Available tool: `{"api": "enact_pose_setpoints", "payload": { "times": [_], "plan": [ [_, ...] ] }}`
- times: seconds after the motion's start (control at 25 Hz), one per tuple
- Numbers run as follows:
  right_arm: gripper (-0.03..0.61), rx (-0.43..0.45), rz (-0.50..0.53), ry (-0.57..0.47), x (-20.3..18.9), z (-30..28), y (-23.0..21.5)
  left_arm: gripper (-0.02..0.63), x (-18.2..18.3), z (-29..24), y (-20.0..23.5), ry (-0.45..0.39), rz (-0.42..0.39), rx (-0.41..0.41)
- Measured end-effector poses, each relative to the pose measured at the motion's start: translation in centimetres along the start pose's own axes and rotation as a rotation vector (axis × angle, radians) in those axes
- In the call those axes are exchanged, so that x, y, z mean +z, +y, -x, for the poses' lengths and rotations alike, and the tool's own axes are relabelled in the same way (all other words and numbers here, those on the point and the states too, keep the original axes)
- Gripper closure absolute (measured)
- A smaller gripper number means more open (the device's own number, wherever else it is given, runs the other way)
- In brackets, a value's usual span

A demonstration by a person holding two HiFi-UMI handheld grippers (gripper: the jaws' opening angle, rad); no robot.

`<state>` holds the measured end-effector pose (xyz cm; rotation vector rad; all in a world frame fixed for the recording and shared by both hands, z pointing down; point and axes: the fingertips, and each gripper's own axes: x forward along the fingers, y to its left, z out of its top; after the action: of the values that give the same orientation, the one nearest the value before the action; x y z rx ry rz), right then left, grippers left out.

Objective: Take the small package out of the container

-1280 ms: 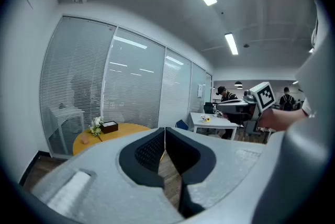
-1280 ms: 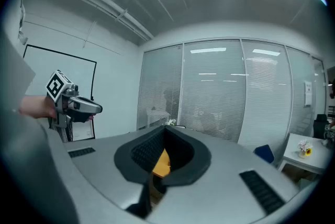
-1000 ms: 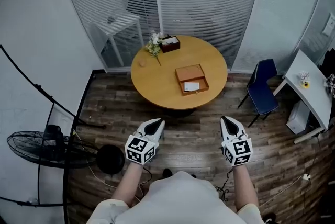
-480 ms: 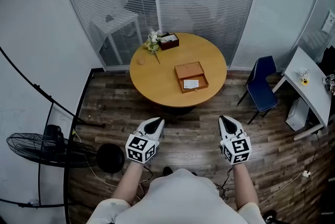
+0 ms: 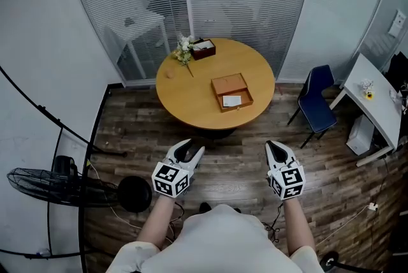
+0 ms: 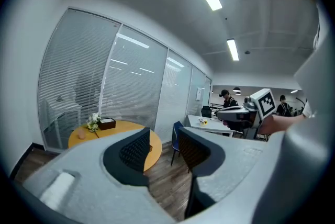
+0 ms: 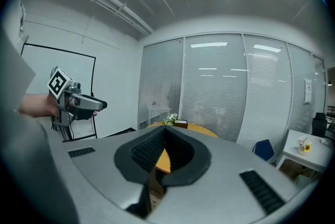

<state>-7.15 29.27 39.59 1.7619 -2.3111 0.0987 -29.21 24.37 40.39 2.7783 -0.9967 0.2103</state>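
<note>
Left claw (image 5: 191, 149) just parting, empty; right claw (image 5: 275, 147) closed.

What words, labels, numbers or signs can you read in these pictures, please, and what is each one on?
No text is readable in any view.
The cubes on the left claw, its jaws just opening and empty, and the right claw: square black-and-white patterns, no letters.
The small package in the container: any print too small.
The wall notice: too small.
</note>
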Motion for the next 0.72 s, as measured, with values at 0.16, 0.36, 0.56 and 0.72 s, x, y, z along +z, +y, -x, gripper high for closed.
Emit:
{"api": "enact_pose_setpoints", "payload": {
  "times": [0.16, 0.36, 0.56, 0.72],
  "plan": [
    [0.575, -0.013, -0.002, 0.022, -0.3, -0.6, 0.7, 0.408, -0.2, 0.2, 1.1, -0.001, 0.009, -0.007],
    [0.575, -0.048, -0.019, 0.046, -1.0, -1.2, 1.1, 0.396, -0.9, 0.8, 3.0, 0.011, 0.030, -0.006],
    [0.575, -0.083, -0.017, 0.054, -0.9, -1.5, 2.1, 0.396, -1.4, 1.5, 4.1, 0.023, 0.027, -0.033],
    [0.574, -0.101, -0.011, 0.065, -1.1, -2.0, 3.2, 0.396, -1.9, 1.5, 5.0, 0.042, 0.020, -0.060]
  ]
}}
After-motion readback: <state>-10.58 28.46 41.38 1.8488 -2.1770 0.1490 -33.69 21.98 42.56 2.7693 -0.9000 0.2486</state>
